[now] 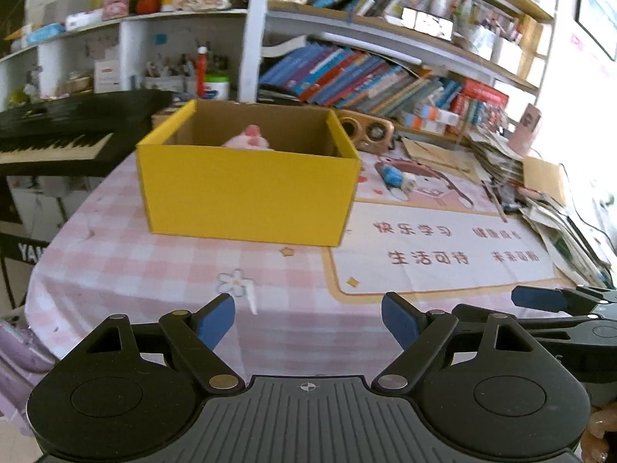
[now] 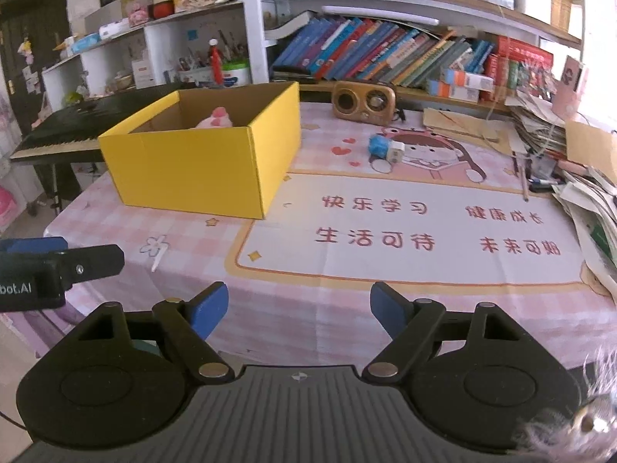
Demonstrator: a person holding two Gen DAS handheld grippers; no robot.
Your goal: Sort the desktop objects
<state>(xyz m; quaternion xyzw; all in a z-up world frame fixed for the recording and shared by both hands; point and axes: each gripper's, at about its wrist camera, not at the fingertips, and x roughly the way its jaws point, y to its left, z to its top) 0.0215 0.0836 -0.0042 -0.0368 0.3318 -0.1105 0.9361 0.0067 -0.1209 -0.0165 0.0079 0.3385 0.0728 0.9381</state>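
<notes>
A yellow cardboard box [image 1: 246, 189] [image 2: 200, 166] stands open on the pink checked tablecloth, with a pink plush toy [image 1: 250, 139] [image 2: 216, 119] inside it. A small blue and white object [image 1: 395, 177] [image 2: 385, 148] lies on the cartoon desk mat to the right of the box. My left gripper [image 1: 308, 322] hangs open over the near edge of the table, nothing between its blue pads. My right gripper [image 2: 299, 310] is also open and empty, low over the front of the mat. Each gripper shows at the edge of the other's view.
A brown retro radio [image 2: 364, 99] sits behind the box by the book shelf [image 2: 385, 58]. Stacked papers and envelopes [image 2: 578, 177] crowd the right side of the table. A black keyboard piano [image 1: 58, 139] stands left of the table. The printed mat [image 2: 405, 231] covers the middle.
</notes>
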